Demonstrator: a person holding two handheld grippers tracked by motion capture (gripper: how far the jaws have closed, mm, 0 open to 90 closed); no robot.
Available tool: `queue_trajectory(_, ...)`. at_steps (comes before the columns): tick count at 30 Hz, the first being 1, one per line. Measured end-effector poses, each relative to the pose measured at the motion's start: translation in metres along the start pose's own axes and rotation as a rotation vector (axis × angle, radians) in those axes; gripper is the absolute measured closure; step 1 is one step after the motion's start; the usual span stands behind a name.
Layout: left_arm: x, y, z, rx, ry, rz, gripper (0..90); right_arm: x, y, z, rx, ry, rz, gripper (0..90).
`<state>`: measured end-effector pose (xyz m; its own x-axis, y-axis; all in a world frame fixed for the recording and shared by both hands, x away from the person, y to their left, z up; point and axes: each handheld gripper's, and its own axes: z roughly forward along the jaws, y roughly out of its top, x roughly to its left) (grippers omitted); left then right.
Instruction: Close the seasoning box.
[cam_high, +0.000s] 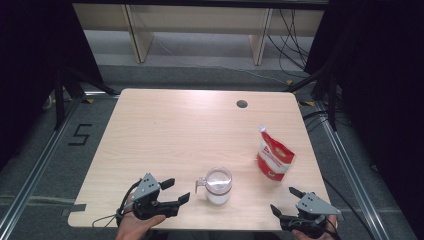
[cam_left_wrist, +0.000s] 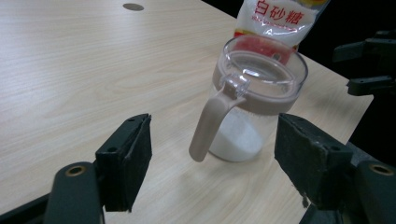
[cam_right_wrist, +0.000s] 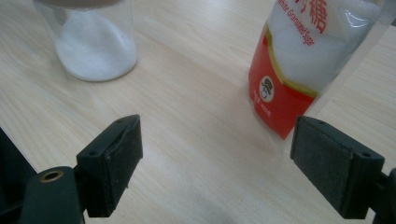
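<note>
A clear jar with a taupe lid and handle stands near the table's front edge, with white sugar in its bottom. My left gripper sits just left of it, open, with its jaws wide apart. In the left gripper view the jar stands a little beyond the left gripper, handle toward me, and nothing is pressed between the pads. A red-and-white sugar bag stands upright to the jar's right. My right gripper rests open at the front right. In the right gripper view the bag is just ahead of the right gripper.
The light wooden table has a round cable hole near its far edge. Black curtains and metal floor rails flank the table. The right gripper's jaws show at the right edge of the left gripper view.
</note>
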<state>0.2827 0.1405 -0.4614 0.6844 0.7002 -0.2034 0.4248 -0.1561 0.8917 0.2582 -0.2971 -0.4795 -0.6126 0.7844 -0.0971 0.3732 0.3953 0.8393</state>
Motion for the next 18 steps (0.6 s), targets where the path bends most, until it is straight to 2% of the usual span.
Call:
queue_trajectory(2,0.001,-0.003,0.0,0.008,-0.001,0.017,25.5,0.0,0.0,0.001,-0.002,0.009,-0.013,17.5)
queue_trajectory(4,-0.001,-0.006,0.001,0.018,0.012,0.009,24.9,0.0,0.0,0.0,-0.001,0.003,0.002,17.4)
queue_trajectory(5,-0.001,-0.007,0.001,0.022,0.008,0.023,24.4,0.001,0.0,0.0,0.006,0.008,0.017,17.3)
queue_trajectory(6,-0.001,-0.009,0.001,0.034,0.014,0.022,24.1,0.0,0.0,0.001,0.001,0.024,0.011,17.0)
queue_trajectory(7,-0.001,-0.01,0.001,0.04,0.021,0.027,23.9,0.0,0.0,0.001,-0.002,0.003,0.004,16.7)
queue_trajectory(8,-0.001,-0.012,0.002,0.037,0.011,0.04,23.7,0.0,-0.001,0.001,0.013,0.01,0.016,16.6)
queue_trajectory(9,-0.002,-0.013,0.002,0.045,0.019,0.026,23.4,0.001,-0.001,0.001,0.022,0.027,0.017,16.7)
queue_trajectory(11,-0.002,-0.016,0.003,0.054,0.017,0.031,23.1,0.0,-0.001,0.002,0.02,0.027,0.014,16.5)
queue_trajectory(14,-0.005,-0.02,0.004,0.071,0.023,0.046,22.6,0.0,-0.002,0.002,0.029,0.04,0.037,16.2)
queue_trajectory(15,-0.005,-0.021,0.004,0.082,0.013,0.056,22.2,-0.002,-0.003,0.002,0.023,0.026,0.01,16.2)
queue_trajectory(16,-0.005,-0.023,0.005,0.091,0.013,0.061,21.7,0.0,-0.003,0.002,0.036,0.037,0.04,16.2)
queue_trajectory(17,-0.007,-0.024,0.006,0.095,0.015,0.061,21.3,0.0,-0.003,0.003,0.046,0.051,0.05,16.2)
queue_trajectory(18,-0.007,-0.025,0.005,0.11,0.016,0.071,21.1,0.0,-0.003,0.002,0.055,0.045,0.064,16.2)
